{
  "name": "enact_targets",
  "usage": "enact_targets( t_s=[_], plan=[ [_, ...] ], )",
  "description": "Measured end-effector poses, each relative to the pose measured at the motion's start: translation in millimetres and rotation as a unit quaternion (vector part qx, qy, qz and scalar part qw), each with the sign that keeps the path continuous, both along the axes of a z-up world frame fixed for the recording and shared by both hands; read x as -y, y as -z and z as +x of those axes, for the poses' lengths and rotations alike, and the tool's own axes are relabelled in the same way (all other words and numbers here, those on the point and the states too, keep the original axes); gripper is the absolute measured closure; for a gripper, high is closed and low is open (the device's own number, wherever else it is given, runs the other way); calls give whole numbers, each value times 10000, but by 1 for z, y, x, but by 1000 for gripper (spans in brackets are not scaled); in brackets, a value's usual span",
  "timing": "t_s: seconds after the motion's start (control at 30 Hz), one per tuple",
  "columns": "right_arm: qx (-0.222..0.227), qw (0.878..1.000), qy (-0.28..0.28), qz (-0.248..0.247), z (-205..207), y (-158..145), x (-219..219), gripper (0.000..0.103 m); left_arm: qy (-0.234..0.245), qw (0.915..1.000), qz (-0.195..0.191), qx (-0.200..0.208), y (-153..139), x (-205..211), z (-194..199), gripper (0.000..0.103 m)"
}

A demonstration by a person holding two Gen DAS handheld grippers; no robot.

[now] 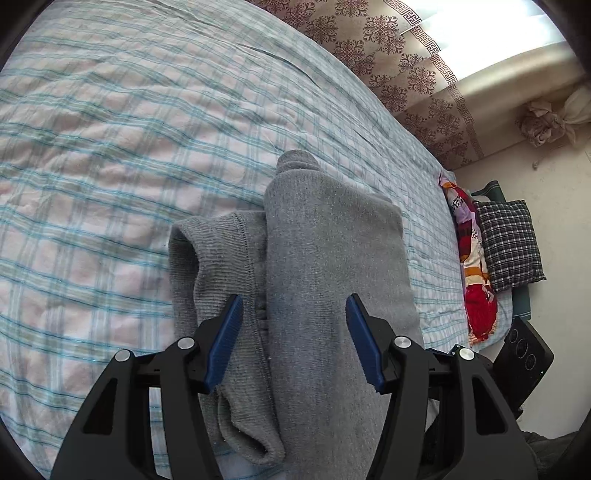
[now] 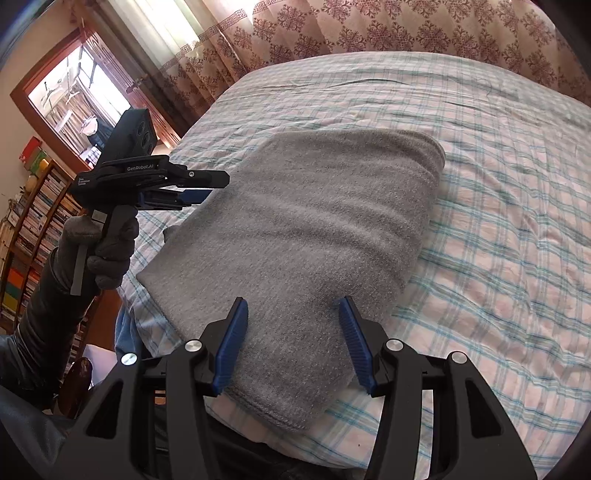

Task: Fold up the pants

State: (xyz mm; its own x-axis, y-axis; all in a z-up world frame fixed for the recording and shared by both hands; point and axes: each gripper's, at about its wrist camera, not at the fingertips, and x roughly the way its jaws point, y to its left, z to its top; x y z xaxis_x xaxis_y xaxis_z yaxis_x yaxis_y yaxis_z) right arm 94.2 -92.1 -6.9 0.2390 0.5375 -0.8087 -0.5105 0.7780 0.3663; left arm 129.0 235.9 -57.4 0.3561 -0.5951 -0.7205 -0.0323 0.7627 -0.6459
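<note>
The grey knit pants (image 1: 325, 266) lie folded into a thick bundle on the plaid bed sheet (image 1: 110, 155), with ribbed cuff ends (image 1: 207, 258) sticking out on the left. My left gripper (image 1: 294, 308) hovers over the bundle's near end, open and empty. In the right wrist view the pants (image 2: 306, 236) are a flat folded rectangle near the bed's edge. My right gripper (image 2: 293, 310) is open and empty above the near corner. The left gripper (image 2: 207, 188) shows there too, held by a gloved hand beside the bundle's left edge.
The plaid sheet (image 2: 498, 229) spreads wide to the right of the pants. A patterned curtain (image 2: 369, 29) hangs behind the bed. A checked pillow (image 1: 509, 243) and a colourful cloth (image 1: 472, 258) lie past the bed's far edge. A bookshelf (image 2: 33, 229) stands at left.
</note>
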Motion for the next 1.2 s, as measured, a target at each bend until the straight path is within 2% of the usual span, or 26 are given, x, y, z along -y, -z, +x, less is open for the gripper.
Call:
enact_targets(
  t_s=[0.13,0.23,0.27,0.3,0.4,0.47,0.6,0.7,0.83,0.93,1.03,1.07,1.13,1.2],
  plan=[
    [-15,10000,24,-8,1,1,-3,50,205,9992,-330,12,3,9,-1,44],
    [-3,10000,18,-22,1,1,-5,50,272,9992,-242,-132,13,17,2,45],
    [0,10000,22,-24,1,1,-5,50,261,9992,-223,-183,17,18,3,54],
    [2,10000,28,-21,1,0,-5,50,259,9993,-173,-205,19,19,3,72],
    [21,10000,65,-15,2,0,-3,50,256,9995,-176,0,7,19,1,88],
    [45,9999,90,-9,2,-2,-2,50,244,9993,-100,256,-11,17,-2,89],
    [132,9998,113,56,6,-8,-3,50,211,9974,114,678,-45,8,-5,89],
    [225,9997,80,111,10,-14,-9,50,88,9963,321,794,-54,-9,-7,89],
    [212,9996,-176,118,12,-10,-27,50,-94,9978,368,535,-35,-32,-7,89],
    [58,9986,-475,-211,8,9,-46,50,-199,9988,360,266,-8,-39,-10,88],
    [-225,9976,-534,-371,12,25,-51,50,-365,9984,408,126,10,-40,-15,73],
    [-280,9977,-515,-350,14,27,-50,50,-410,9980,468,98,12,-40,-15,65],
    [-268,9974,-555,-363,15,25,-50,50,-479,9974,535,105,10,-42,-16,58],
    [-155,9974,-592,-380,17,19,-50,50,-575,9947,823,206,-3,-44,-18,53]
  ],
)
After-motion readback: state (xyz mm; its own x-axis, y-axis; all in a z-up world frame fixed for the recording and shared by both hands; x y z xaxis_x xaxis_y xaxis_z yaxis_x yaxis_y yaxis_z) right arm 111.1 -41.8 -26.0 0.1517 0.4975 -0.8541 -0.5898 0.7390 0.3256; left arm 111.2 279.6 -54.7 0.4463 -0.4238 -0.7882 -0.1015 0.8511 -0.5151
